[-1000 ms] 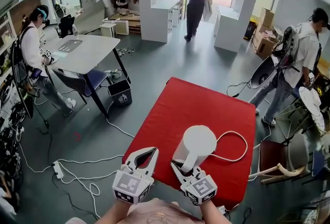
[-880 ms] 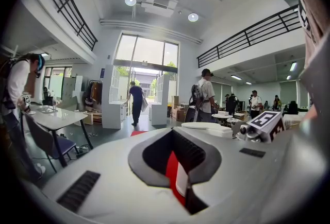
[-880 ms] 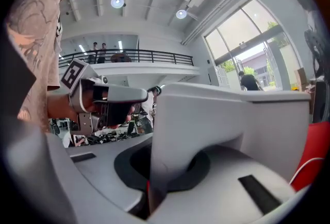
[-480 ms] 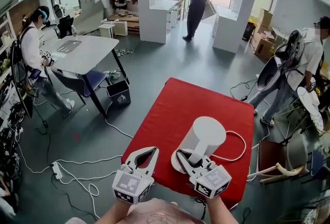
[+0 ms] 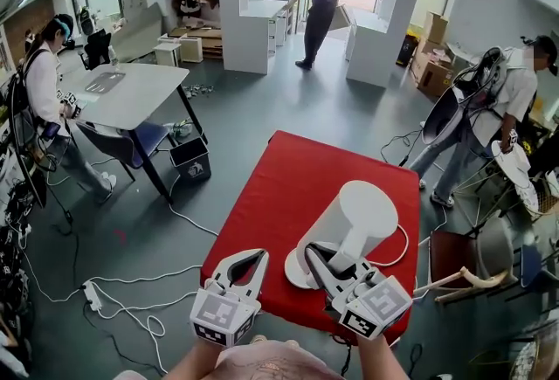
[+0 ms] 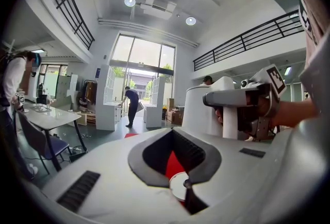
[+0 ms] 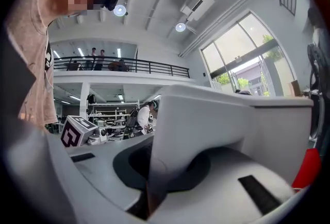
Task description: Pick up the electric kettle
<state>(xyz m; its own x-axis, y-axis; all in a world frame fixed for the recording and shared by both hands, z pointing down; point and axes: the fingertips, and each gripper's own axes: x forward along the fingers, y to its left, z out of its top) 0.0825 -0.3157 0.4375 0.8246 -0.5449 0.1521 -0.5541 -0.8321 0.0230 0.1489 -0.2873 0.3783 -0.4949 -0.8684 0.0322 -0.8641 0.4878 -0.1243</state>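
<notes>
**Head view:** the white kettle [image 5: 362,217] hangs tilted above the red table [image 5: 288,186]. It is clear of its base [image 5: 295,269], which lies by the table's near edge. The right gripper [image 5: 325,254] is clamped on the kettle's handle. Its jaws have just been opening slightly, with the handle between them. The left gripper [image 5: 247,258] hovers over the table's near edge, tips together and empty.

**Left gripper view:** the table and base show through the gap behind the closed tips.

**Right gripper view:** the handle fills the jaws, pads against it.
</notes>
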